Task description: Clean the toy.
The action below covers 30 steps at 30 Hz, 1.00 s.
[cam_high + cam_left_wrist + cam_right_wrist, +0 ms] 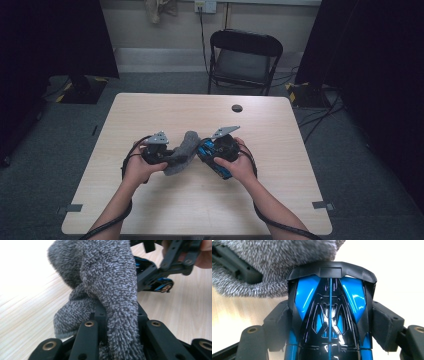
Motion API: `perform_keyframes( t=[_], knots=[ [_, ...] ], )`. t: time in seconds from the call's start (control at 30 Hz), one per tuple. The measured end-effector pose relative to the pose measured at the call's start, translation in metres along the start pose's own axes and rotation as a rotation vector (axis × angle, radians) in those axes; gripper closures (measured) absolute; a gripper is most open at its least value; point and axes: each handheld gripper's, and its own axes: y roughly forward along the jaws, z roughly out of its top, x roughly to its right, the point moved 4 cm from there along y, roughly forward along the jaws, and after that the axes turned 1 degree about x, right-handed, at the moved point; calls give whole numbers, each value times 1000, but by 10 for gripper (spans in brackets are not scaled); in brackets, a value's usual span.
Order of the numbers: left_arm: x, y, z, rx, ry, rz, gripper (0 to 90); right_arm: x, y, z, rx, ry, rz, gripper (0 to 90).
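Note:
A grey fuzzy cloth (184, 149) hangs between my two grippers above the middle of the wooden table (165, 112). My left gripper (169, 155) is shut on a fold of the cloth (107, 277), which bunches up out of its black jaws (120, 317). My right gripper (209, 150) is shut on a blue and black toy car (216, 162), its pads (384, 323) pressing the car's sides (329, 302). The cloth (274, 260) rests against the car's black end. In the left gripper view the car (160, 283) sits just right of the cloth.
A small dark round hole (237, 108) marks the table's far side. Behind the table stands a black folding chair (245, 57). Cables (320, 117) trail over the floor at the right, and tape strips (324, 205) sit near the table's front corners.

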Motion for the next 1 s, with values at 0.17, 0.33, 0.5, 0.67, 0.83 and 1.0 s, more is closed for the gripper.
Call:
perform_keyframes(
  t=[0.17,0.33,0.5,0.67,0.83,1.0],
  knots=[
    [-11,-4,2,19,-32,56,731,-6,-3,1,4,-18,20,258],
    [-15,2,16,36,-26,68,730,-20,-2,5,4,-56,49,258],
    [-14,13,23,40,-19,39,730,-29,2,5,-3,-70,72,258],
    [-6,19,22,34,-4,6,731,-24,1,5,5,-50,63,257],
    [-4,18,22,24,9,3,731,-21,-1,4,3,-47,56,257],
    [-1,14,17,15,11,-2,731,-16,-3,4,4,-33,42,258]
  ],
)
